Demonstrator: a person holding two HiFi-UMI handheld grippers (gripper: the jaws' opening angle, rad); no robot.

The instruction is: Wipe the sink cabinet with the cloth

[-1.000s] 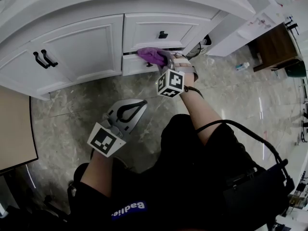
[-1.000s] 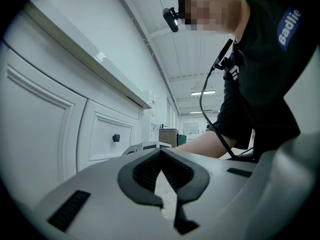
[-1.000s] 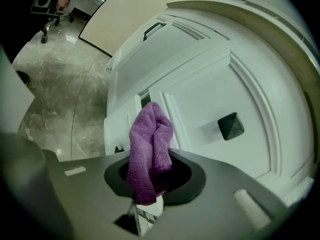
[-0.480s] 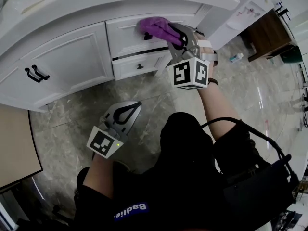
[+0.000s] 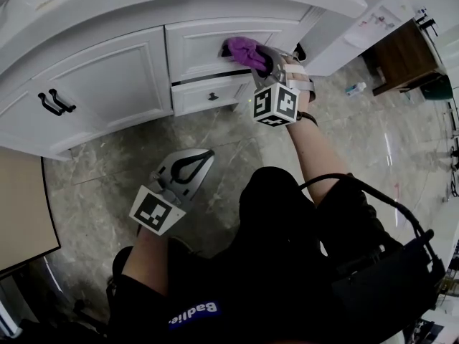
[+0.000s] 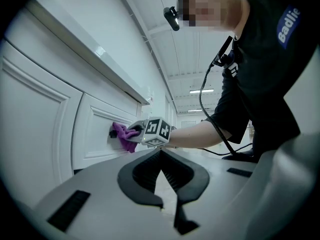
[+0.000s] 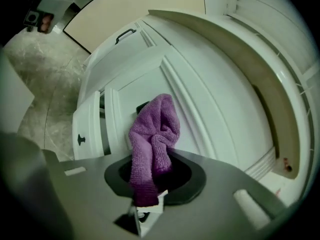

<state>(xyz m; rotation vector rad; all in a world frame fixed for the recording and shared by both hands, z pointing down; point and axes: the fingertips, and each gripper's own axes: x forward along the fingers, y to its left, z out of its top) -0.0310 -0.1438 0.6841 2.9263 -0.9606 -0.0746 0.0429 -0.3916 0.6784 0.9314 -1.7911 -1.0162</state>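
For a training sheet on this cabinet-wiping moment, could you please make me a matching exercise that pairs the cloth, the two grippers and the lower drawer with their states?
Things:
1. purple cloth
2. left gripper
3. right gripper
4. lower drawer

States:
A. pulled slightly open
B. shut on nothing, held over the floor
C. pressed against the upper drawer front
D. shut on the cloth

Pairs: 1-C; 2-B; 3-D; 4-A
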